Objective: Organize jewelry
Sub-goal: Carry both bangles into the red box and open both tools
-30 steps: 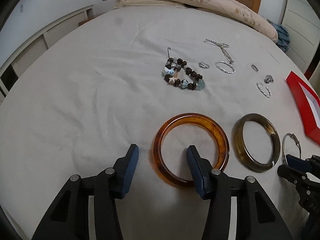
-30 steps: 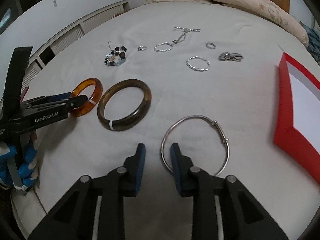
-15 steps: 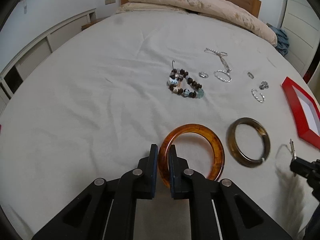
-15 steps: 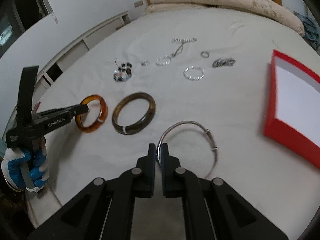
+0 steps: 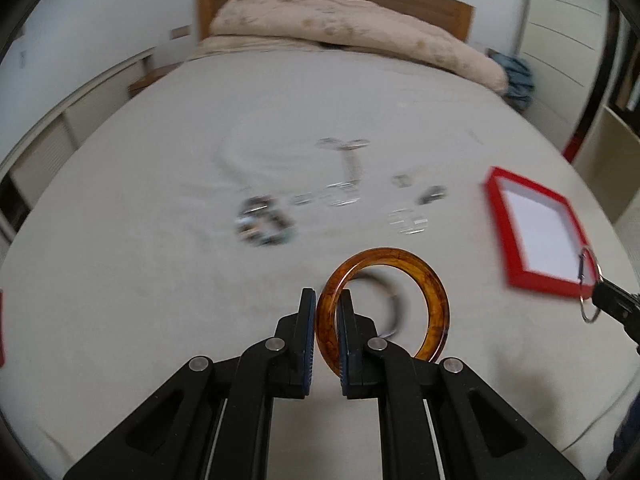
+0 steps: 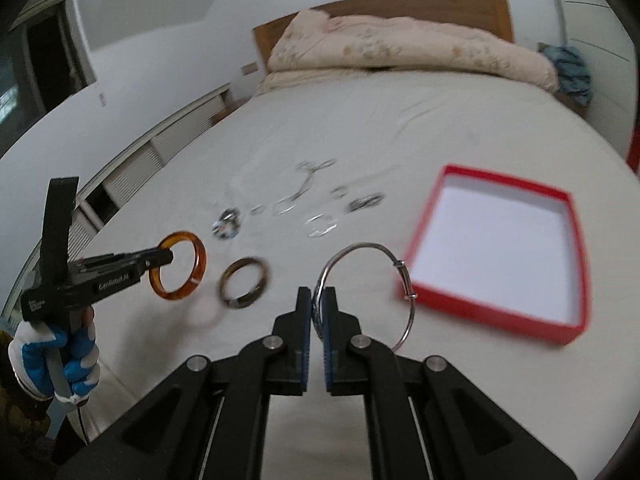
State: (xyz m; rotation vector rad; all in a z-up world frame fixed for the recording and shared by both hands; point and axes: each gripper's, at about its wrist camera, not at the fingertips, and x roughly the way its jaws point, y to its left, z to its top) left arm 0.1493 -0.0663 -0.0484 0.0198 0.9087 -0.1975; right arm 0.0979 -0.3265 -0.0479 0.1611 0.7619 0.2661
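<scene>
Left gripper (image 5: 326, 316) — glossy amber bangle (image 5: 434, 300)

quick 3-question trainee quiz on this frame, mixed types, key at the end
1. True or false: the left gripper is shut on the amber translucent bangle.
2. The right gripper holds: A) the dark olive bangle B) the thin silver wire bangle C) nothing.
3. What lies inside the red square box with white lining?

Key: 1 true; 2 B; 3 nothing, it is empty.
</scene>
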